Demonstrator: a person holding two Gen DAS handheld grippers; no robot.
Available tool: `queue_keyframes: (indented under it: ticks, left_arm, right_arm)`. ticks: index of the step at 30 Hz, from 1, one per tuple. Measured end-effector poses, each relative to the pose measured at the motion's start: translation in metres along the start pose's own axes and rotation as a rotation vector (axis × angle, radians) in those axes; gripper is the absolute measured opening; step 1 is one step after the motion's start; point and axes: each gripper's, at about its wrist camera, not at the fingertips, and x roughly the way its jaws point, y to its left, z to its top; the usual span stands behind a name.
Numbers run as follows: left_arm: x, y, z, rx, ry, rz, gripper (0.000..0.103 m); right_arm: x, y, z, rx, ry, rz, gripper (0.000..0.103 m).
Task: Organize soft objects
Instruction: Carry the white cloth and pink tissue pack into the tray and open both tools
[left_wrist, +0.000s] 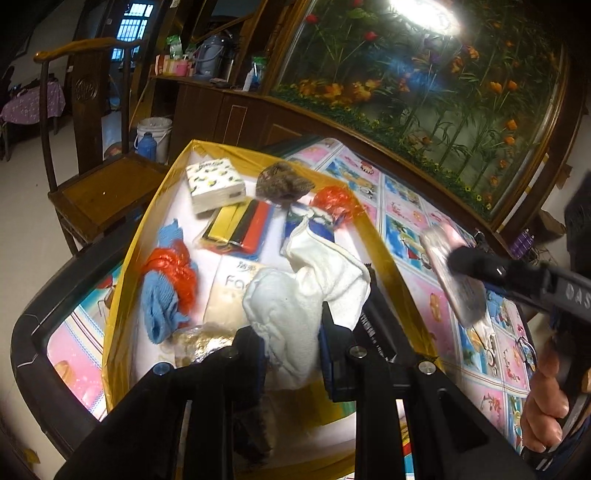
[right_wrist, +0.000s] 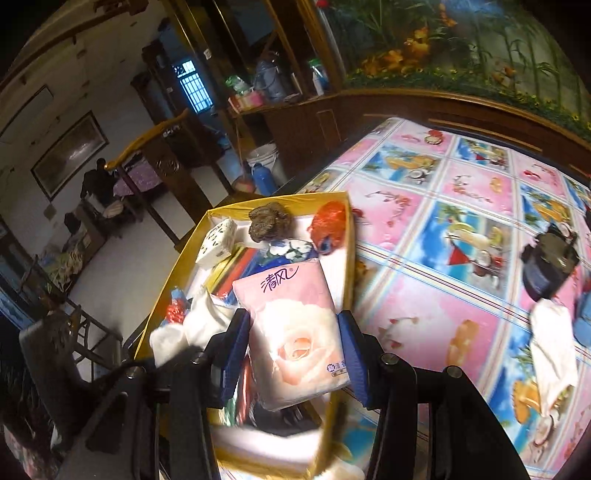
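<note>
Table under a pink-and-blue picture-tile oilcloth (right_wrist: 436, 236), dark rim showing at its near-left corner in the left wrist view. Room: floral mural wall (left_wrist: 424, 92) behind, dark wood cabinet with bottles, wooden chair (left_wrist: 96, 184) and white bucket (left_wrist: 154, 133) on the floor off the left edge.

Yellow-walled box (left_wrist: 129, 236) sits at the table's left edge. Inside, counted: two orange plastic bags, one by the blue cloth (left_wrist: 162, 306) at the left wall (left_wrist: 173, 269), one at the far-right corner (left_wrist: 332, 201); one brown fuzzy lump (left_wrist: 282, 182) at the far wall; one patterned napkin pack (left_wrist: 216, 184); one flat pack of coloured sheets (left_wrist: 240, 229).

Left gripper (left_wrist: 291, 343) is over the near end of the box, pads pinching a white towel (left_wrist: 306, 295), jaws nearly together. Right gripper (right_wrist: 291, 354) clamps a pink rose-print tissue pack (right_wrist: 295, 332) between its blue pads, held over the box's right wall.

Only the left wrist view shows a hand (left_wrist: 546, 406) on the right gripper's handle and the tissue pack seen edge-on and blurred. Only the right wrist view shows the table's right half: a dark pouch-like item (right_wrist: 550, 258) and a white cloth (right_wrist: 554, 354), near each other by the right edge, plus a framed picture (right_wrist: 70, 151) on the room's far wall.
</note>
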Motion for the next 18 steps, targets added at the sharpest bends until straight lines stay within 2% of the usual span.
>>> queue_keyframes:
  ticks: [8,18]
  left_arm:
    - [0.001,0.008,-0.004,0.006,0.021,0.023,0.022]
    - [0.001,0.021,-0.002,-0.021,0.022,0.013,0.024]
  right_arm:
    - [0.065,0.021,0.022,-0.011,0.109,-0.011,0.053]
    - [0.107,0.046,0.036,-0.031,0.162,-0.016,0.056]
